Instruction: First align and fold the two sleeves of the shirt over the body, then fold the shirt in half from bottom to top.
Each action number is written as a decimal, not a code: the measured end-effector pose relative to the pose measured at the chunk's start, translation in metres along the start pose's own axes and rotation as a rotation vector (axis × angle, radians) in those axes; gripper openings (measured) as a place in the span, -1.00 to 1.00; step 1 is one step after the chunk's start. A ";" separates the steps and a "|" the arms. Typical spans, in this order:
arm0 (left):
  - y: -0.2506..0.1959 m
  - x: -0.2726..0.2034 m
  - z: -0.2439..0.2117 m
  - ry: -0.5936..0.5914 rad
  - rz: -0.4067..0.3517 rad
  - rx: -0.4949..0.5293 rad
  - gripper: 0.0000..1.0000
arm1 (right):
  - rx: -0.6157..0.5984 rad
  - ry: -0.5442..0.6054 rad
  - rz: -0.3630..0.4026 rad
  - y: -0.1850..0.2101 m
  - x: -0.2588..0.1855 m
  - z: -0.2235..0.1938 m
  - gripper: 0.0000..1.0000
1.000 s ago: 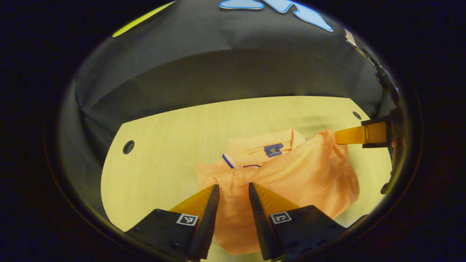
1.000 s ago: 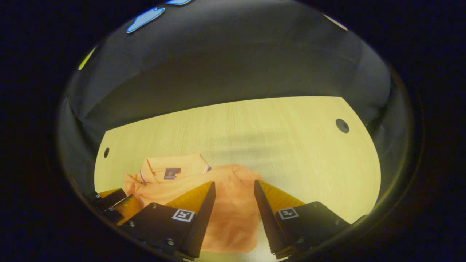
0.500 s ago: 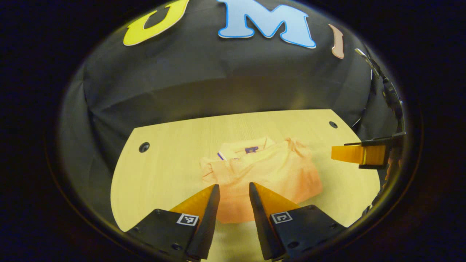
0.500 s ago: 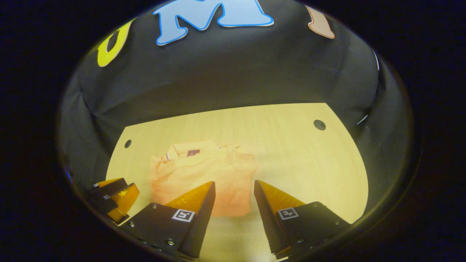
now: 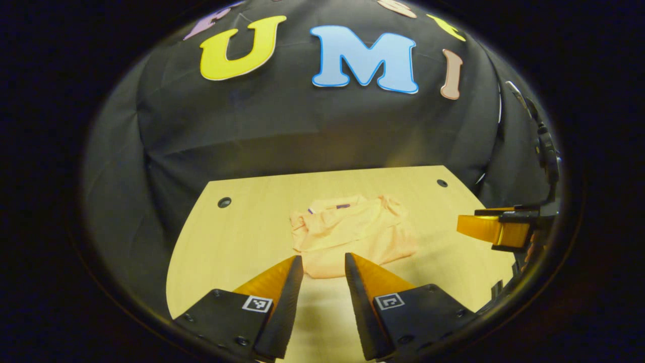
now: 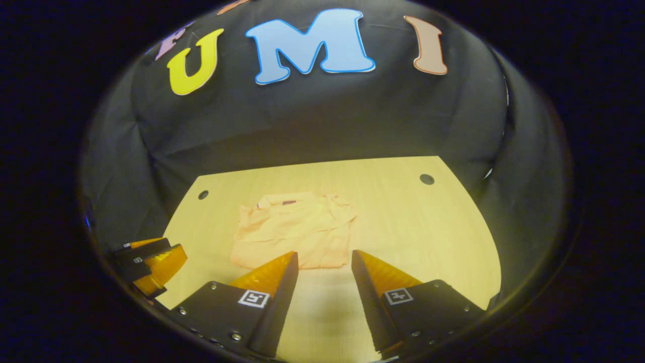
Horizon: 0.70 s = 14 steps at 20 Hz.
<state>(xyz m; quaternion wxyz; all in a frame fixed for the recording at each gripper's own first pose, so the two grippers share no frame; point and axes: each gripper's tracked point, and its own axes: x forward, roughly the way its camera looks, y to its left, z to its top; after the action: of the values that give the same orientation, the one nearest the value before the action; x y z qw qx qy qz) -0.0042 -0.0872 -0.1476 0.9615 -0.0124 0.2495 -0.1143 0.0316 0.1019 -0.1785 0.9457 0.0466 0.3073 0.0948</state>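
on table (image 5: 242,242) folded shirt (image 5: 352,234) (label unreadable); both claws spread, empty.

small black-and-white square code tags on both grippers, too small to read, blue shirt (image 5: 352,229) label at 12 o'clock unreadable

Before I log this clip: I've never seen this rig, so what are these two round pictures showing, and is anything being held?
There is no robot here: a person carries a two-finger claw in each hand, and a fisheye camera rides on each. The left gripper view looks along the left claw and catches the right claw at its side; the right gripper view looks along the right claw and catches the left claw. On the pale wooden table lies an orange shirt, folded into a compact bundle. Both claws are open, off the shirt, holding nothing.
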 end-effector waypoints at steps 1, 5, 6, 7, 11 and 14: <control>0.002 -0.011 0.000 -0.014 0.004 -0.010 0.19 | 0.005 -0.010 0.009 0.003 -0.006 0.000 0.36; 0.003 -0.030 -0.004 -0.033 0.013 -0.037 0.22 | 0.010 -0.042 0.028 0.011 -0.027 -0.007 0.36; 0.003 -0.034 -0.005 -0.037 0.015 -0.044 0.18 | 0.010 -0.051 0.033 0.014 -0.031 -0.008 0.36; 0.004 -0.038 -0.006 -0.044 0.017 -0.050 0.19 | 0.008 -0.061 0.038 0.017 -0.036 -0.009 0.36; 0.010 -0.063 0.001 -0.123 0.035 -0.054 0.18 | -0.029 -0.160 0.046 0.023 -0.055 -0.001 0.36; 0.011 -0.081 0.017 -0.205 0.055 -0.036 0.18 | -0.067 -0.248 0.055 0.030 -0.076 0.004 0.36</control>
<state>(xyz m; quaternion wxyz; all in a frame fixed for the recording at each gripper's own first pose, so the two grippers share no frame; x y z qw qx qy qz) -0.0627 -0.0582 -0.0954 0.9844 -0.0347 0.1519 -0.0815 -0.0307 0.1155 -0.1271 0.9745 0.0348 0.1832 0.1247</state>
